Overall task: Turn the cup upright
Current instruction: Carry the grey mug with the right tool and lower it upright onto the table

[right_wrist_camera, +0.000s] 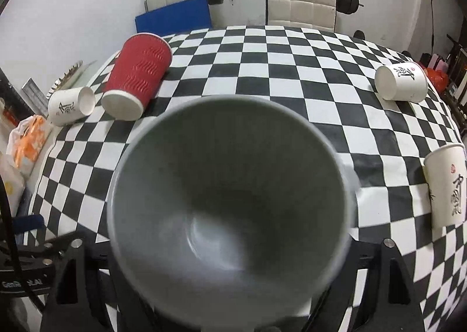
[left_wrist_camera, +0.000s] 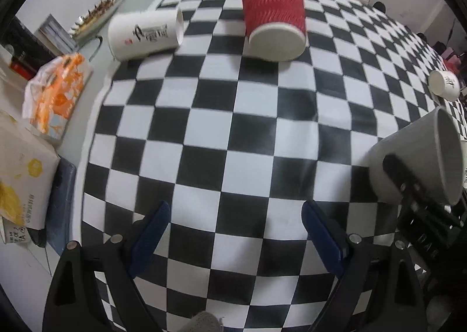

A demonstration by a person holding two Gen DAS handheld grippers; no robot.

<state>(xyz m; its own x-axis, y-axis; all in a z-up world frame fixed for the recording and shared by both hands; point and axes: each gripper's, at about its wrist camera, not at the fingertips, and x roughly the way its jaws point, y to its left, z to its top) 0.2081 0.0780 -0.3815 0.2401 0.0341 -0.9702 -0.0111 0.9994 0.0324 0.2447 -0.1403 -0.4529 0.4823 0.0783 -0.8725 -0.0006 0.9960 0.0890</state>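
Right gripper [right_wrist_camera: 230, 282] clamps the grey cup [right_wrist_camera: 227, 203] by its base (light, thin-walled, crushable), left gripper [left_wrist_camera: 233, 232] fingers apart, empty.

Left tool [left_wrist_camera: 233, 230]: blue fingers [left_wrist_camera: 150, 237] spread wide over the checkered bench [left_wrist_camera: 233, 142], nothing between them. Red ribbed cup [left_wrist_camera: 274, 22] and white printed cup [left_wrist_camera: 146, 34] lie on their sides at far edge. Grey cup [left_wrist_camera: 417, 157] at right, tilted, gripped by right tool [left_wrist_camera: 408, 183].
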